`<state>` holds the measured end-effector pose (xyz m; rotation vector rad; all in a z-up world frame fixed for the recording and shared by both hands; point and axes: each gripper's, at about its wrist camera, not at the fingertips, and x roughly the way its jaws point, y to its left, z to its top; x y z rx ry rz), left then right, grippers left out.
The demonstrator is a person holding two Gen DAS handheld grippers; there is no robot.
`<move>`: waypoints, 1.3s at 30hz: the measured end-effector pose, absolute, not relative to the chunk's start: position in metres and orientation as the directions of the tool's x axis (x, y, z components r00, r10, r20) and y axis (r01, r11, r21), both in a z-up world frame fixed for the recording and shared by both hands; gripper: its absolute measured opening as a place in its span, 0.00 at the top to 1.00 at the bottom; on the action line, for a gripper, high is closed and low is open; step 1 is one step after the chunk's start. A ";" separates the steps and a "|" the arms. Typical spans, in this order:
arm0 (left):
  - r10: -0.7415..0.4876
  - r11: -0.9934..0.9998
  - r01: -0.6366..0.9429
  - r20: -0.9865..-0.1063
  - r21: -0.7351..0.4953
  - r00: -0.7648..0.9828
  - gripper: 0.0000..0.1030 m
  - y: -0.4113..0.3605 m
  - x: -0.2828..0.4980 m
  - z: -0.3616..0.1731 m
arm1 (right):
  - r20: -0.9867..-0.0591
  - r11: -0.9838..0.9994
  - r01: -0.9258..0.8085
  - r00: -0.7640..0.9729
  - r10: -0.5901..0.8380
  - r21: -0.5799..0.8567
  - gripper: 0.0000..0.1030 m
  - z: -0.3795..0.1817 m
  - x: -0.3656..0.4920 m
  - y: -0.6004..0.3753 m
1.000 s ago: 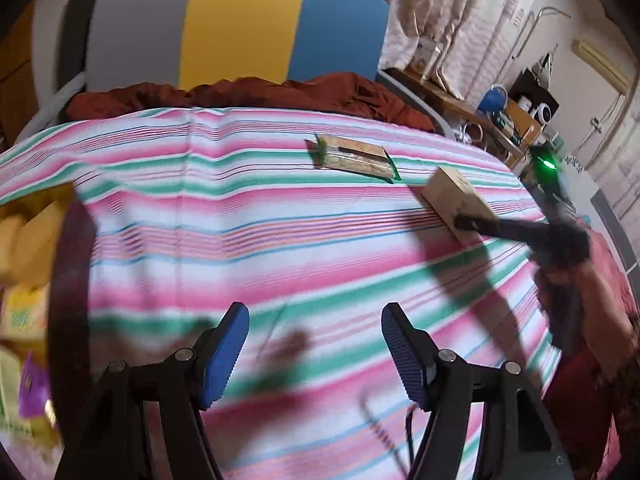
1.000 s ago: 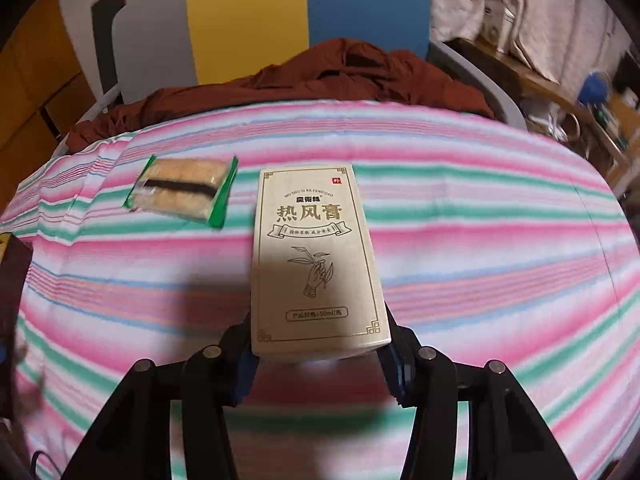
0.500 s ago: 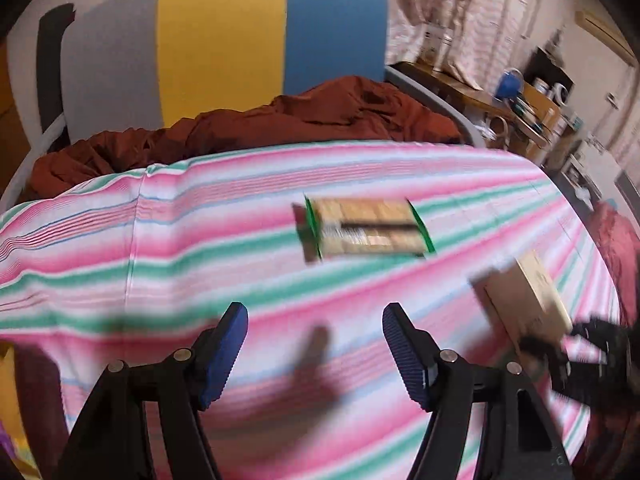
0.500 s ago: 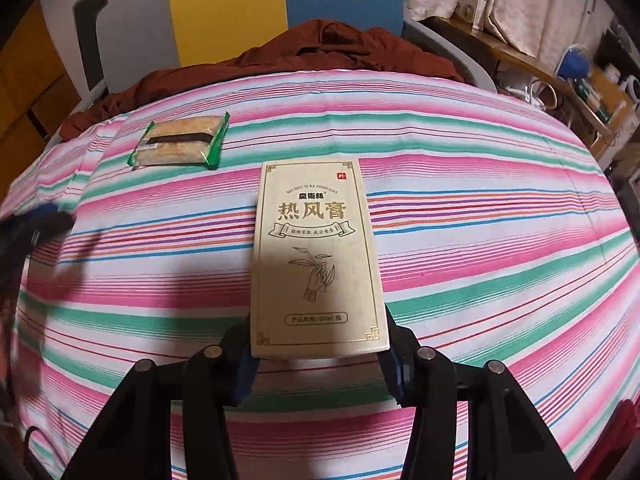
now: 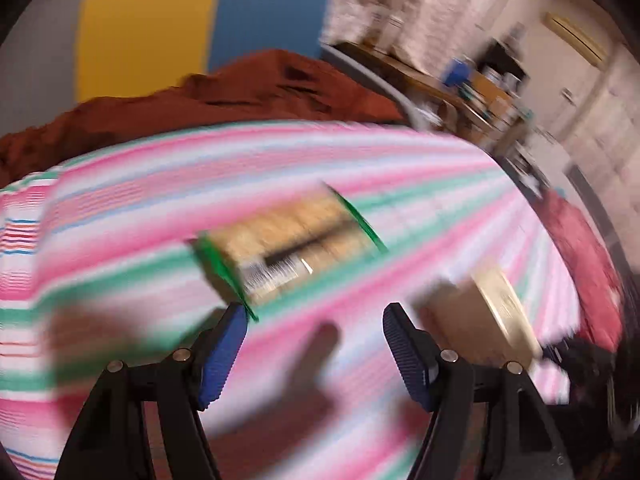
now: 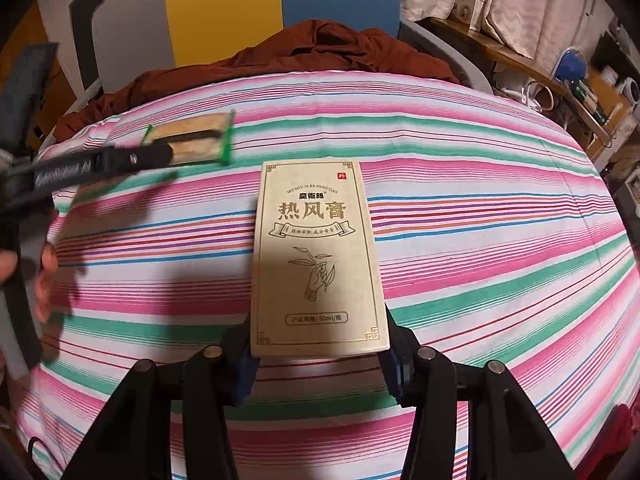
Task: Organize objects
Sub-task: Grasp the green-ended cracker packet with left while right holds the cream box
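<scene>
A snack pack (image 5: 292, 244) with green end seals lies on the striped bedsheet (image 5: 120, 216), blurred by motion. My left gripper (image 5: 314, 344) is open, its blue pads just short of the pack's near edge, with nothing between them. The right wrist view shows the same left gripper (image 6: 160, 154) reaching in from the left, over the snack pack (image 6: 196, 136). My right gripper (image 6: 319, 360) is shut on the near end of a beige box (image 6: 316, 256) printed with gold Chinese lettering. That box (image 5: 488, 312) also appears at the right of the left wrist view.
A rust-brown cloth (image 6: 320, 48) is bunched at the far end of the bed, below a grey, yellow and blue headboard (image 6: 220, 20). A cluttered wooden shelf (image 6: 560, 80) runs along the right. A person's hand (image 6: 44, 276) grips the left tool.
My left gripper has swept across the bed toward the snack pack, which now lies just beyond its pads, and it has entered the right wrist view. The box stays gripped, barely moved.
</scene>
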<state>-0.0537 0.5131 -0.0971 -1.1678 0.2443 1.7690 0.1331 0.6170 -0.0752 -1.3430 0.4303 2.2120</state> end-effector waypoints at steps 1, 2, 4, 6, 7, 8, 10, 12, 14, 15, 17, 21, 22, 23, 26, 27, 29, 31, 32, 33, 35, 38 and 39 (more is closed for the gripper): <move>0.599 -0.478 -0.823 -0.799 -0.306 -0.051 0.31 0.513 -0.041 -0.096 | -0.889 -0.815 -0.579 -0.376 0.260 0.006 0.50 -0.075 0.133 0.618; 0.588 -0.460 -0.846 -0.807 -0.269 -0.063 0.31 0.512 -0.031 -0.094 | -0.890 -0.813 -0.583 -0.374 0.259 0.009 0.50 -0.075 0.134 0.619; 0.582 -0.469 -0.865 -0.799 -0.178 -0.151 0.31 0.508 -0.020 -0.084 | -0.894 -0.800 -0.599 -0.370 0.254 0.021 0.50 -0.074 0.137 0.621; 0.582 -0.492 -0.863 -0.782 -0.118 -0.225 0.30 0.508 -0.020 -0.075 | -0.896 -0.791 -0.611 -0.369 0.248 0.033 0.50 -0.073 0.140 0.624; 0.574 -0.506 -0.860 -0.772 -0.073 -0.272 0.30 0.512 -0.023 -0.071 | -0.896 -0.786 -0.617 -0.368 0.248 0.035 0.50 -0.072 0.140 0.624; 0.556 -0.521 -0.853 -0.769 -0.028 -0.315 0.28 0.518 -0.027 -0.069 | -0.896 -0.785 -0.619 -0.366 0.250 0.034 0.50 -0.072 0.140 0.624; 0.517 -0.531 -0.846 -0.776 0.040 -0.362 0.23 0.533 -0.036 -0.068 | -0.897 -0.785 -0.618 -0.364 0.252 0.030 0.50 -0.072 0.140 0.624; 0.486 -0.515 -0.852 -0.786 0.095 -0.381 0.19 0.546 -0.045 -0.072 | -0.897 -0.787 -0.616 -0.362 0.256 0.024 0.50 -0.072 0.140 0.622; 0.454 -0.486 -0.861 -0.798 0.152 -0.397 0.19 0.559 -0.052 -0.078 | -0.897 -0.786 -0.617 -0.364 0.251 0.030 0.50 -0.071 0.140 0.622; 0.442 -0.478 -0.862 -0.802 0.169 -0.403 0.19 0.563 -0.056 -0.081 | -0.897 -0.785 -0.619 -0.366 0.248 0.035 0.50 -0.071 0.140 0.623; 0.420 -0.464 -0.872 -0.827 0.158 -0.374 0.19 0.567 -0.065 -0.090 | -0.897 -0.782 -0.622 -0.370 0.241 0.046 0.50 -0.071 0.140 0.625; 0.424 -0.438 -0.888 -0.839 0.140 -0.342 0.19 0.573 -0.066 -0.103 | -0.897 -0.781 -0.623 -0.371 0.239 0.050 0.50 -0.071 0.140 0.627; 0.437 -0.442 -0.887 -0.831 0.135 -0.344 0.19 0.572 -0.064 -0.103 | -0.897 -0.780 -0.623 -0.371 0.239 0.050 0.50 -0.071 0.139 0.628; 0.441 -0.449 -0.884 -0.828 0.129 -0.345 0.19 0.572 -0.064 -0.102 | -0.897 -0.780 -0.623 -0.371 0.239 0.050 0.50 -0.071 0.139 0.629; 0.464 -0.476 -0.876 -0.824 0.078 -0.325 0.28 0.572 -0.066 -0.098 | -0.897 -0.780 -0.623 -0.372 0.237 0.053 0.50 -0.071 0.138 0.630; 0.471 -0.479 -0.875 -0.822 0.068 -0.321 0.29 0.573 -0.067 -0.096 | -0.897 -0.780 -0.623 -0.373 0.236 0.053 0.50 -0.072 0.138 0.632; 0.475 -0.479 -0.875 -0.818 0.069 -0.325 0.30 0.576 -0.064 -0.096 | -0.898 -0.779 -0.624 -0.372 0.236 0.054 0.50 -0.072 0.138 0.632; 0.460 -0.475 -0.877 -0.828 0.076 -0.321 0.35 0.583 -0.063 -0.100 | -0.897 -0.778 -0.626 -0.373 0.237 0.054 0.50 -0.072 0.138 0.632; 0.452 -0.473 -0.878 -0.834 0.075 -0.316 0.37 0.586 -0.063 -0.102 | -0.897 -0.777 -0.627 -0.374 0.236 0.056 0.50 -0.072 0.138 0.633; 0.446 -0.474 -0.878 -0.839 0.073 -0.310 0.39 0.588 -0.062 -0.105 | -0.896 -0.775 -0.629 -0.376 0.235 0.060 0.50 -0.072 0.138 0.633; 0.460 -0.495 -0.868 -0.834 0.045 -0.306 0.39 0.587 -0.063 -0.105 | -0.895 -0.768 -0.636 -0.383 0.230 0.075 0.50 -0.072 0.140 0.635; 0.481 -0.526 -0.850 -0.822 0.008 -0.305 0.40 0.585 -0.064 -0.107 | -0.894 -0.762 -0.643 -0.384 0.232 0.079 0.50 -0.072 0.141 0.639; 0.487 -0.528 -0.849 -0.815 0.014 -0.316 0.43 0.584 -0.063 -0.108 | -0.894 -0.760 -0.645 -0.384 0.232 0.079 0.50 -0.072 0.141 0.640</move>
